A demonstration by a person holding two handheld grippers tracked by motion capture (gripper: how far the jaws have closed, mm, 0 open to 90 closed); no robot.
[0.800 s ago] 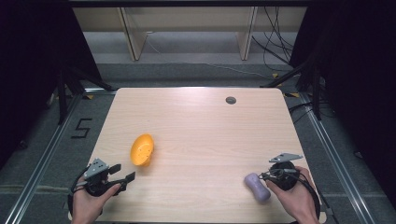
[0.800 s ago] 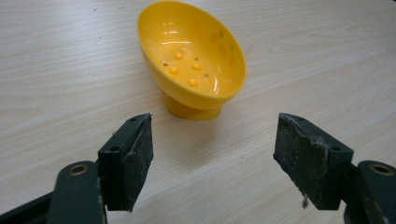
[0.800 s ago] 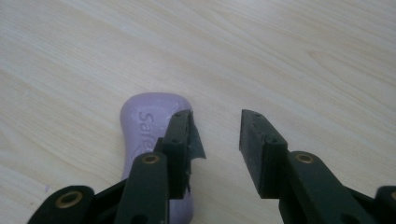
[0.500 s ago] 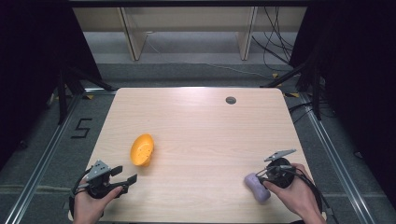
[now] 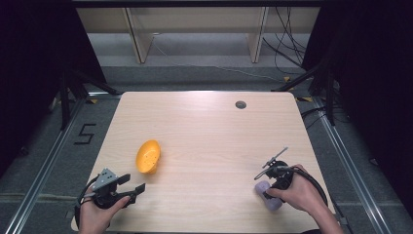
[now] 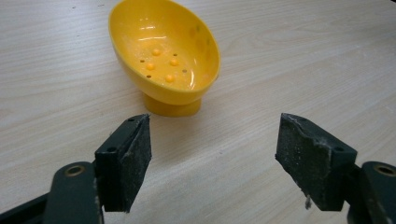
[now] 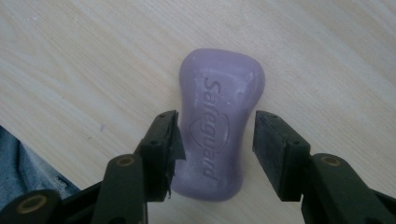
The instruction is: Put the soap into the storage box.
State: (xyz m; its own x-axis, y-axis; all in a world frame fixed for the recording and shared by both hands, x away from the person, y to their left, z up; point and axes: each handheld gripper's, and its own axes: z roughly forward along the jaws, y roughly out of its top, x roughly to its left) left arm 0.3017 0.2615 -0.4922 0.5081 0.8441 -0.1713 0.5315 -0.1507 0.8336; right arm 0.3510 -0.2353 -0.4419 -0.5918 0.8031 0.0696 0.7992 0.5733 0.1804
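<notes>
A yellow oval bowl [image 5: 148,156] with small bumps inside stands on the wooden table [image 5: 219,136], left of centre. My left gripper [image 5: 134,184] lies near the front left edge, pointing at the bowl [image 6: 163,56], a short way from it. This gripper [image 6: 215,149] is open with only bare wood between its jaws. A purple bar of soap [image 5: 272,202] lies flat at the front right. My right gripper [image 7: 215,140] points down over the soap [image 7: 219,88], one jaw on each long side. The left pad sits at its edge and a narrow gap shows at the right pad.
A dark round grommet [image 5: 240,104] sits in the table near the back right. Dark frame legs and cables stand on the floor behind and beside the table. A "5" marking [image 5: 85,132] is on the floor at the left.
My right hand has tipped its gripper from beside the soap to pointing down over it. The left gripper has shifted slightly. Bowl and soap have not moved.
</notes>
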